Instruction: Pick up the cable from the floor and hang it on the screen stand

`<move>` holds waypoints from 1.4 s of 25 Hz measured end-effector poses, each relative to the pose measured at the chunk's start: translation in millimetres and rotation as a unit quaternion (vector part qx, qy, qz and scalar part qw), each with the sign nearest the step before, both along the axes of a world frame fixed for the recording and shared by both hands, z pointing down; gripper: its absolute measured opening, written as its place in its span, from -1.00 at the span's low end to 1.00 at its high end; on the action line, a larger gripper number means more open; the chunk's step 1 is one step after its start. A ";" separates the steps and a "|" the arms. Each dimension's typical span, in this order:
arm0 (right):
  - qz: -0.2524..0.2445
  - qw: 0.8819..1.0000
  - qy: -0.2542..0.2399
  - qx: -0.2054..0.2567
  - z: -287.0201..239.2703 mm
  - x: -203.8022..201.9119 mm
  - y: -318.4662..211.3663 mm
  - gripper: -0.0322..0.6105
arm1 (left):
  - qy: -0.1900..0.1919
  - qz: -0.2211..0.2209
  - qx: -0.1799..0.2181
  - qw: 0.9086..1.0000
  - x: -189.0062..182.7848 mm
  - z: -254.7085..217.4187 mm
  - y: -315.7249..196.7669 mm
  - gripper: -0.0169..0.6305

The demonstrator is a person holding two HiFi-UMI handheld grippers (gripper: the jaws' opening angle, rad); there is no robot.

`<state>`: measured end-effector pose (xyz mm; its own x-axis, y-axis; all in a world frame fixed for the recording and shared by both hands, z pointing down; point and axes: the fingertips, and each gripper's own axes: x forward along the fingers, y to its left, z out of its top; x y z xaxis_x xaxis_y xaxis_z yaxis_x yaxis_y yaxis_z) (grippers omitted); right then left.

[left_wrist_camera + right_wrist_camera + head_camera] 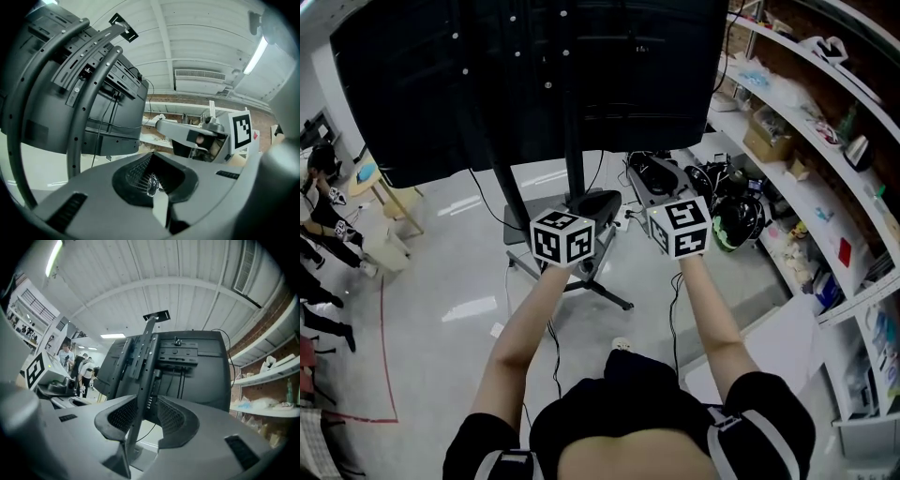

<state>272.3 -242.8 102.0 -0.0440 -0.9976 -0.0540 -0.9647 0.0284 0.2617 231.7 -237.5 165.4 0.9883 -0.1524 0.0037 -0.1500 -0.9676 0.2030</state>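
The screen stand [574, 141] carries a big black screen [534, 66], seen from the back, right in front of me. Both grippers are raised toward it. My left gripper [586, 206] has its jaws closed together on a small shiny piece [151, 184], which looks like part of the cable. A thin black cable [551, 342] trails down beside my left arm to the floor. My right gripper [661, 192] is open; its jaws [147, 416] stand apart, and the stand's pole [147, 362] shows through the gap, farther off.
Shelves [806, 159] packed with boxes run along the right. A heap of black cables and gear [722, 197] lies by the stand's base [600, 291]. People [319, 206] stand at the far left beside a small stool [389, 197]. A red line [384, 356] marks the floor.
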 end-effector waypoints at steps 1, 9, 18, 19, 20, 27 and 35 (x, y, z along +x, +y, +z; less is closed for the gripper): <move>-0.003 1.000 -0.010 -0.004 10.3 -4.9 7.2 -0.44 | 0.002 -0.005 0.002 1.000 -3.8 3.2 2.8 -0.93; -0.013 0.989 -0.146 -0.012 71.8 -43.2 61.5 -0.74 | 0.004 -0.046 0.054 0.997 -28.4 26.9 42.0 -0.93; 0.004 0.978 -0.203 -0.041 118.0 -73.9 107.8 -0.81 | -0.007 -0.109 0.050 0.993 -67.9 65.9 77.4 -0.93; 0.012 0.978 -0.205 -0.040 121.2 -72.5 112.1 -0.82 | -0.009 -0.114 0.046 0.992 -71.7 70.0 79.7 -0.93; 0.020 0.977 -0.207 -0.038 123.3 -70.7 115.4 -0.82 | -0.010 -0.116 0.041 0.992 -74.5 73.2 81.3 -0.93; 0.029 0.976 -0.212 -0.032 127.0 -68.6 123.0 -0.82 | -0.015 -0.123 0.023 0.992 -80.7 85.5 78.8 -0.93; 0.037 0.975 -0.218 -0.038 136.9 -71.5 120.4 -0.82 | -0.026 -0.124 0.018 0.992 -85.8 97.0 78.5 -0.93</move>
<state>200.8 -122.4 238.9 0.0383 -0.9990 0.0222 -0.9840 -0.0415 -0.1733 145.8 -159.0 262.4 0.9194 -0.3910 0.0440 -0.3929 -0.9065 0.1543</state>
